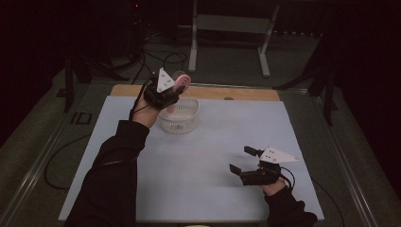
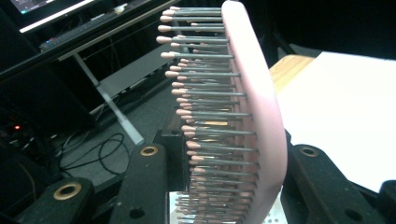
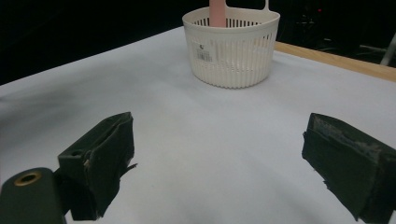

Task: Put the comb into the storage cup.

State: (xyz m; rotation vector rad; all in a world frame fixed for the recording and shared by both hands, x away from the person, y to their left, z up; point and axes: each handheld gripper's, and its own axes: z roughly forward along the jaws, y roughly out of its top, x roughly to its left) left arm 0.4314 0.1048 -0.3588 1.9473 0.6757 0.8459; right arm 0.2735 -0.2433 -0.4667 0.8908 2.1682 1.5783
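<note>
We have the pink hairbrush (image 2: 252, 93) pinched in the left hand-held gripper (image 1: 169, 92), its handle apparently already dipping into the white basket (image 3: 233, 56); releasing remains. The right hand-held gripper (image 1: 243, 161), spread empty, waits well apart from the basket.

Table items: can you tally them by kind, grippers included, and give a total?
Pink hairbrush: 1, clamped in the left gripper
White slotted basket: 1
Grippers: 2, the left one and the right gripper, whose jaws stand open
Total: 4
</note>
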